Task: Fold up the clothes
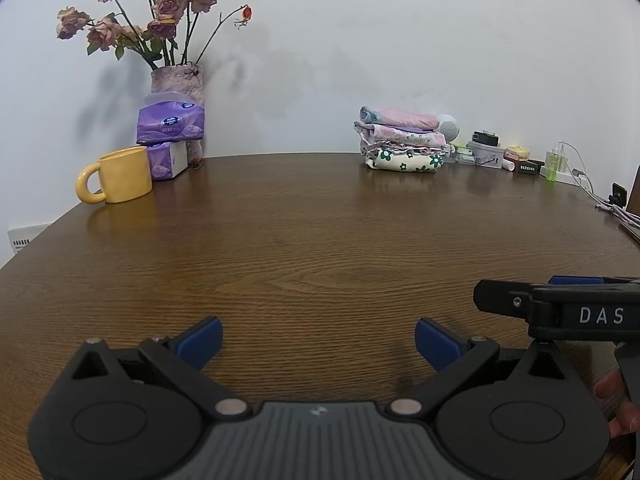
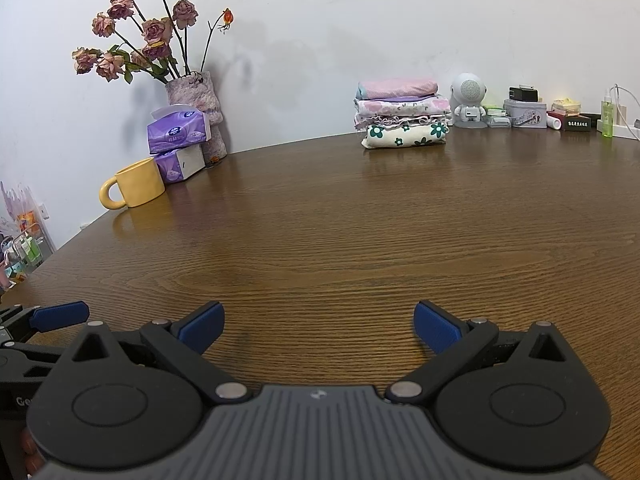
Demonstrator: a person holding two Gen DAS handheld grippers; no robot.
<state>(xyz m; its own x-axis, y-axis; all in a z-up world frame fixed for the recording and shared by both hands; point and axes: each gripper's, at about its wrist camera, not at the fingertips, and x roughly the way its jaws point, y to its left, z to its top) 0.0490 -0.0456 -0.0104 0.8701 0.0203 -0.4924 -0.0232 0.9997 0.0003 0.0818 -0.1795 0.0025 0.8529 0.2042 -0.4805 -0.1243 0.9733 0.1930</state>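
I look across a dark brown wooden table (image 1: 304, 240) with a strong grain, its far edge set against a plain white wall (image 1: 360, 40). My left gripper (image 1: 319, 338) hangs low over the near part of the wood with its two blue-padded fingers spread wide and nothing between them; my right gripper (image 2: 319, 326) is the same, spread apart and holding nothing. The two sit side by side: in the left wrist view the right one's black body comes in from the right edge, with fingers of a hand (image 1: 616, 400) on its handle. The clothes are far from both: one stack of folded clothes (image 2: 402, 116) stands at the back of the table by the wall, and I count four pieces in it, pink on top, two pale flowered ones, and a cream one with dark green flowers at the bottom. At the back left stand one yellow mug (image 2: 134, 188), two purple tissue packs (image 2: 180, 144) one on the other, and one vase of dried roses (image 2: 196, 96). Right of the stack is one small white robot figure (image 2: 468, 100), then a row of small boxes and one green bottle (image 2: 608, 114).
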